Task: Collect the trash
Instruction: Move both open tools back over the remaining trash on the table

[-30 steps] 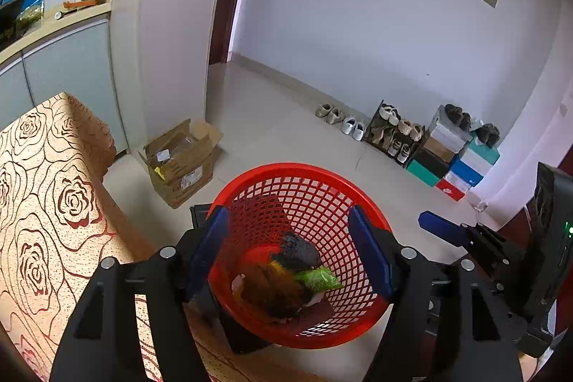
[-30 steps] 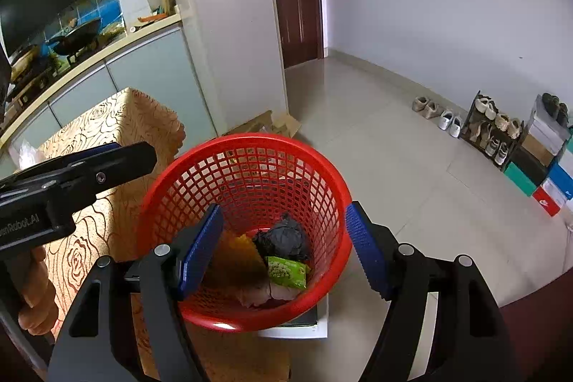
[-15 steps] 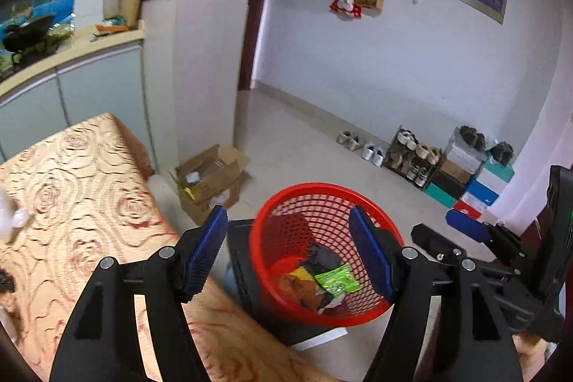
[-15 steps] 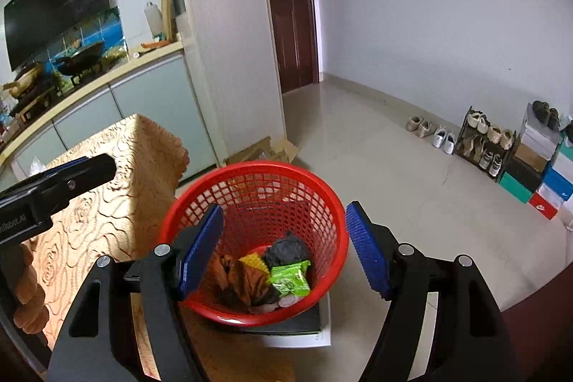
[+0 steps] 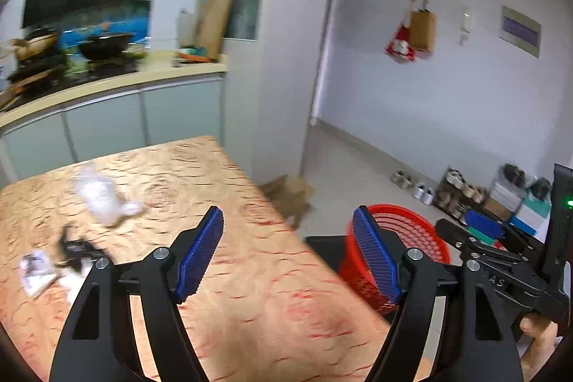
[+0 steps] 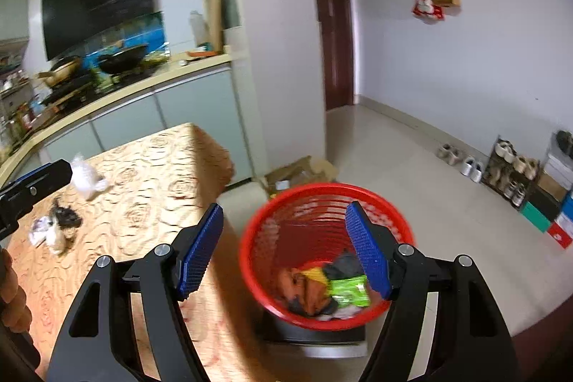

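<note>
A red mesh basket [image 6: 286,203] stands beside the table's right edge with several pieces of trash inside, among them a green wrapper [image 6: 349,290] and an orange scrap [image 6: 304,285]. It also shows in the left wrist view [image 5: 419,231]. On the patterned table [image 5: 268,292] lie a crumpled clear bag [image 5: 102,199], a black scrap [image 5: 77,247] and a white wrapper [image 5: 35,269]. My left gripper [image 5: 288,255] is open and empty over the table. My right gripper [image 6: 284,251] is open and empty above the basket's near left rim.
A kitchen counter [image 5: 107,85] with pans runs behind the table. A cardboard box [image 6: 297,174] sits on the floor past the basket. Shoes and a shoe rack [image 6: 508,167] line the far wall. A dark door [image 6: 333,24] stands at the back.
Both grippers have pulled back and swung left, away from the basket toward the table. The table's trash has come into view. Both stay open and empty.
</note>
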Demonstrator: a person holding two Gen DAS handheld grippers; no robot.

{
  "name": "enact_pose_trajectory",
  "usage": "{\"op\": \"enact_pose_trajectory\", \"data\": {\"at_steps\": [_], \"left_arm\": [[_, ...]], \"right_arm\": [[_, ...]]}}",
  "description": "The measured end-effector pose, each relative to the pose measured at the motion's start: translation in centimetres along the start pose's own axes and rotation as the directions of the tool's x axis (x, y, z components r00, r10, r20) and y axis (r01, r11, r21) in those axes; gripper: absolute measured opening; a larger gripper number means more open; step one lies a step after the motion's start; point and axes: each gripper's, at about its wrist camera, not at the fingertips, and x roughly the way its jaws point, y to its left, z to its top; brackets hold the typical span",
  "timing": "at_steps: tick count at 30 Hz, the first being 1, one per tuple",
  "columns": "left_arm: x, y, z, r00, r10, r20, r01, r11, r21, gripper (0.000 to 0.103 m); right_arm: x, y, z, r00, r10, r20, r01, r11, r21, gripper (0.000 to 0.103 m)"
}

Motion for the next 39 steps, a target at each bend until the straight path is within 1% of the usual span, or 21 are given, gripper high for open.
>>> {"op": "enact_pose_trajectory", "data": {"at_steps": [4, 6, 9, 12, 14, 17, 20, 22, 24, 27, 28, 36, 39], "left_arm": [[-2.2, 3.9, -0.5, 0.997, 0.071, 0.019, -0.070, 0.997, -0.043, 0.074], [-3.2, 5.7, -0.8, 0.993, 0.114, 0.026, -0.112, 0.992, -0.059, 0.075], [-5.1, 8.9, -1.4, 0.983, 0.182, 0.036, -0.178, 0.980, -0.089, 0.076], [-6.4, 11.3, -1.9, 0.973, 0.227, 0.040, -0.220, 0.968, -0.123, 0.076], [-7.5, 13.2, -2.2, 0.963, 0.265, 0.040, -0.257, 0.955, -0.148, 0.076], [-8.5, 14.9, -2.6, 0.950, 0.309, 0.042, -0.299, 0.940, -0.163, 0.076], [-9.8, 16.5, -3.0, 0.927, 0.372, 0.044, -0.359, 0.917, -0.172, 0.076], [-10.2, 17.3, -3.3, 0.916, 0.399, 0.042, -0.387, 0.905, -0.177, 0.076], [-10.6, 18.0, -3.6, 0.900, 0.434, 0.039, -0.421, 0.890, -0.176, 0.076], [-11.1, 19.1, -4.1, 0.882, 0.470, 0.032, -0.459, 0.871, -0.174, 0.076], [-11.2, 19.5, -4.3, 0.878, 0.477, 0.028, -0.465, 0.867, -0.178, 0.076], [-11.5, 22.8, -5.6, 0.857, 0.516, -0.007, -0.506, 0.837, -0.210, 0.076], [-11.3, 23.9, -6.0, 0.852, 0.522, -0.022, -0.514, 0.829, -0.222, 0.076]], "right_arm": [[-0.1, 3.0, 0.3, 0.999, 0.046, 0.002, -0.046, 0.998, -0.034, 0.069], [-0.3, 4.5, 0.3, 0.998, 0.067, 0.005, -0.066, 0.996, -0.051, 0.069], [-0.5, 6.7, 0.7, 0.995, 0.095, 0.013, -0.094, 0.993, -0.078, 0.069], [-0.7, 8.8, 1.0, 0.992, 0.124, 0.020, -0.122, 0.988, -0.098, 0.069], [-0.7, 10.0, 1.1, 0.990, 0.142, 0.020, -0.139, 0.984, -0.109, 0.069], [-0.9, 12.0, 1.2, 0.985, 0.172, 0.020, -0.168, 0.977, -0.134, 0.069], [-0.9, 14.0, 1.1, 0.979, 0.203, 0.015, -0.199, 0.968, -0.153, 0.069], [-0.7, 15.4, 1.0, 0.975, 0.223, 0.006, -0.219, 0.962, -0.162, 0.069], [-0.5, 16.6, 0.9, 0.970, 0.242, -0.006, -0.239, 0.956, -0.171, 0.069], [-0.2, 18.9, 0.5, 0.963, 0.269, -0.026, -0.269, 0.943, -0.195, 0.069], [-0.1, 19.4, 0.4, 0.961, 0.275, -0.032, -0.276, 0.940, -0.199, 0.069], [1.0, 23.7, -0.4, 0.941, 0.329, -0.074, -0.337, 0.912, -0.233, 0.069], [1.5, 24.9, -0.5, 0.937, 0.340, -0.086, -0.350, 0.905, -0.242, 0.069]]}}
